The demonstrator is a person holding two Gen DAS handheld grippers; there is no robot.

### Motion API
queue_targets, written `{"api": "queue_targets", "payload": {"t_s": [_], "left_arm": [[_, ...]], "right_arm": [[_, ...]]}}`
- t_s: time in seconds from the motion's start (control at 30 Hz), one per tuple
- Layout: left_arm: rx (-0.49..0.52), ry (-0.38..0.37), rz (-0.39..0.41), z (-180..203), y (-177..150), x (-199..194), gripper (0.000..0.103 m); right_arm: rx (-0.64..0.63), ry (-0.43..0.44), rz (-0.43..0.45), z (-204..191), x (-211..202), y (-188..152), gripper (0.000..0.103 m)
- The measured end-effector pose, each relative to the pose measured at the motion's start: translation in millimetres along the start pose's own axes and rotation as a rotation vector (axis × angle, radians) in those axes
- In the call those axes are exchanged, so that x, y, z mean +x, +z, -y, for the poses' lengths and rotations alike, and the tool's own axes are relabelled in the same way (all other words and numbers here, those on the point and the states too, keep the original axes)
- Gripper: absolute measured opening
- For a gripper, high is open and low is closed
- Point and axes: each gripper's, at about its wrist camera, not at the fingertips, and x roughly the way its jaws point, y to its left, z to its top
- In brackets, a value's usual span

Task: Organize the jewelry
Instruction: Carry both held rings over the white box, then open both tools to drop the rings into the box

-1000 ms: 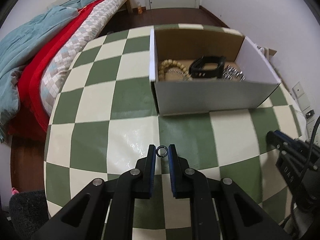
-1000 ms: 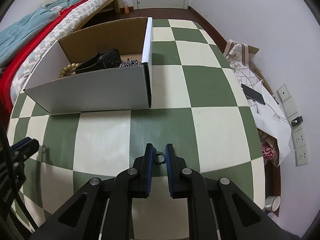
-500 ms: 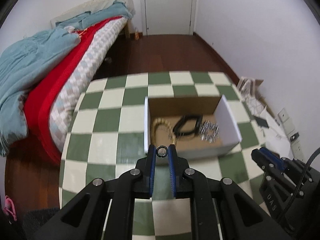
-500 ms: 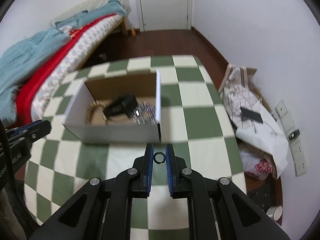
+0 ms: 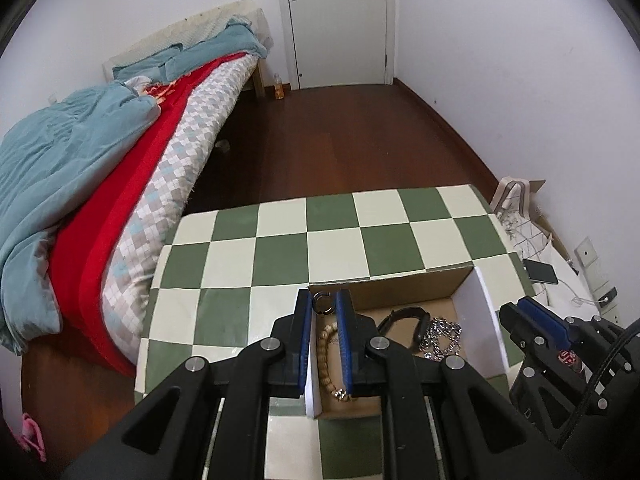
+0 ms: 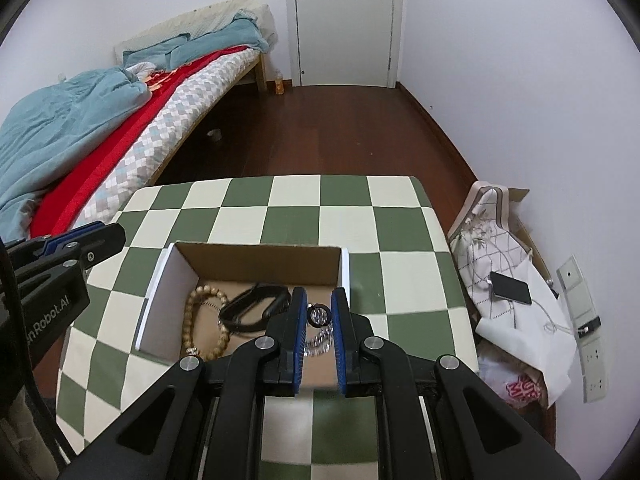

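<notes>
My left gripper (image 5: 323, 305) is shut on a small dark ring (image 5: 322, 304) and holds it high above the left end of the open cardboard box (image 5: 486, 304). My right gripper (image 6: 319, 315) is shut on a second dark ring (image 6: 319, 315) above the right end of the same box (image 6: 160, 284). Inside the box lie a wooden bead bracelet (image 6: 191, 322), a black wristband (image 6: 256, 307) and a silver chain (image 5: 442, 338). The right gripper shows in the left wrist view (image 5: 532, 322), and the left gripper shows in the right wrist view (image 6: 86, 240).
The box stands on a table with a green and cream checked cloth (image 6: 304, 200). A bed with red and teal bedding (image 5: 92, 168) runs along the left. A bag with a phone (image 6: 510, 288) and wall sockets are at the right. A wooden floor and a white door (image 5: 338, 20) lie beyond.
Both grippers have risen from near the tabletop and moved forward over the box, each still holding its ring. The box now lies under the fingertips instead of ahead of them.
</notes>
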Motion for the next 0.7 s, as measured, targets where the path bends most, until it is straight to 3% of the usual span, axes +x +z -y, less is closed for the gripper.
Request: {"api": "queue_targets", "payload": {"t_s": [0.2, 0.43, 0.7], "left_arm": [[0.001, -0.008, -0.071, -0.5, -3.5, 31.1, 0.010], [-0.037, -0.070, -0.152, -2.7, -12.5, 47.8, 0.010], [-0.057, -0.099, -0.154, -1.9, -8.2, 35.7, 0.014]], "right_arm": [[-0.017, 0.005, -0.043, -1.0, 30.0, 4.6, 0.013], [-0.022, 0.053, -0.099, -1.3, 47.2, 4.0, 0.013], [0.011, 0.105, -0.135, 7.3, 42.6, 3.5, 0.014]]}}
